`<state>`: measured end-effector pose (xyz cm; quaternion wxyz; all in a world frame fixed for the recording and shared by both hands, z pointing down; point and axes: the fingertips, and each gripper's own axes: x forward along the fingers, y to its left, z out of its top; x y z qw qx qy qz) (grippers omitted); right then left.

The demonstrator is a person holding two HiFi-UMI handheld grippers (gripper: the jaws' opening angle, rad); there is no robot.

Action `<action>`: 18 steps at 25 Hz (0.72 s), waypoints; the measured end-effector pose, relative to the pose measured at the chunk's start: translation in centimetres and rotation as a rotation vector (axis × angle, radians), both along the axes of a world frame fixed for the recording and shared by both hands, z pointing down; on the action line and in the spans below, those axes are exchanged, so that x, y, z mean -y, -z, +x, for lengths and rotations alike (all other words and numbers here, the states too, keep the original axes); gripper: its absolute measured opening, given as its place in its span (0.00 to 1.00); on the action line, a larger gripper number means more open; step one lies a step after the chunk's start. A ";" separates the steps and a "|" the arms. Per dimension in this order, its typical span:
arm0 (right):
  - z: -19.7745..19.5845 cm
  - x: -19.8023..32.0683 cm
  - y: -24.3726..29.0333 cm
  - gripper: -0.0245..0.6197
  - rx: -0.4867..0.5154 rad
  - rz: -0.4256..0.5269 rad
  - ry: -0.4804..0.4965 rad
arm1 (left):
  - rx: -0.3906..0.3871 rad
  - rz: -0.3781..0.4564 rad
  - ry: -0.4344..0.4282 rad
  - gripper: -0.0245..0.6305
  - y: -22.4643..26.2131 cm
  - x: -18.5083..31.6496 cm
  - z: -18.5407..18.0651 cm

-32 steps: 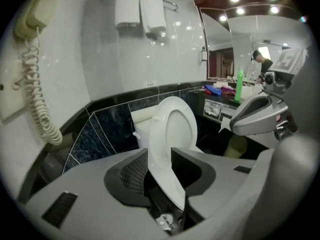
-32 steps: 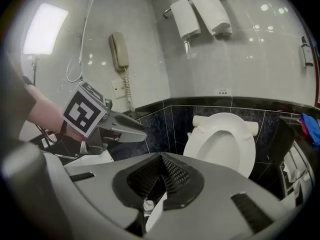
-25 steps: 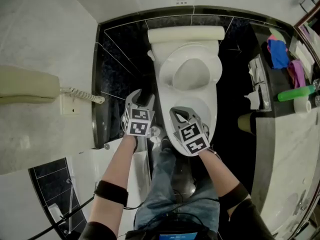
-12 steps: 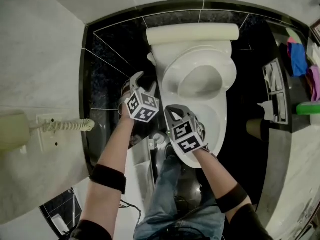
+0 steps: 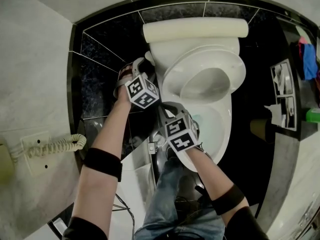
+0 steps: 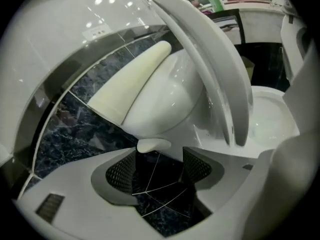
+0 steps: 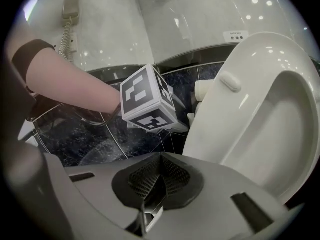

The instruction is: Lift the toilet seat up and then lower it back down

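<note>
The white toilet seat stands raised and leans back toward the cream tank, above the open bowl. My left gripper is at the toilet's left rear. In the left gripper view its jaws are opening, and a small white knob lies at their tips with the pads not touching it. The raised seat rises to the right. My right gripper is by the bowl's front left, shut on nothing, with the seat's underside at its right.
Black marble tiles line the floor and wall behind the toilet. A wall phone's coiled cord hangs at left. A shelf with packets and a blue cloth is at right. The person's jeans-clad legs stand before the bowl.
My left gripper has moved forward from beside the bowl to the toilet's left rear. The right gripper has stayed near the bowl's front left. The head view has swung closer.
</note>
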<state>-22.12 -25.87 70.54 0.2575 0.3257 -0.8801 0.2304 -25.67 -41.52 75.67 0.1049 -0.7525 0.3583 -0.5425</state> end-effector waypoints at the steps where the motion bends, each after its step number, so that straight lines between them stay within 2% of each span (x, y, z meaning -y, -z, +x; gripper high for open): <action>1: -0.2 0.1 -0.2 0.04 0.005 -0.005 -0.001 | 0.018 0.000 -0.016 0.50 -0.5 0.4 -0.1; 3: -0.6 0.3 -0.7 0.04 0.011 -0.013 -0.002 | 0.050 -0.006 -0.038 0.50 -1.5 1.0 -0.4; 7: -0.9 0.7 -1.8 0.04 0.017 -0.031 -0.008 | 0.068 -0.020 -0.075 0.50 -2.4 2.3 0.2; 12: -1.1 1.1 -2.5 0.04 0.028 -0.042 -0.012 | 0.086 -0.058 -0.084 0.50 -3.8 3.0 0.1; 18: -1.2 1.3 -3.4 0.04 0.022 -0.054 -0.014 | 0.143 -0.074 -0.120 0.50 -4.7 3.2 -0.4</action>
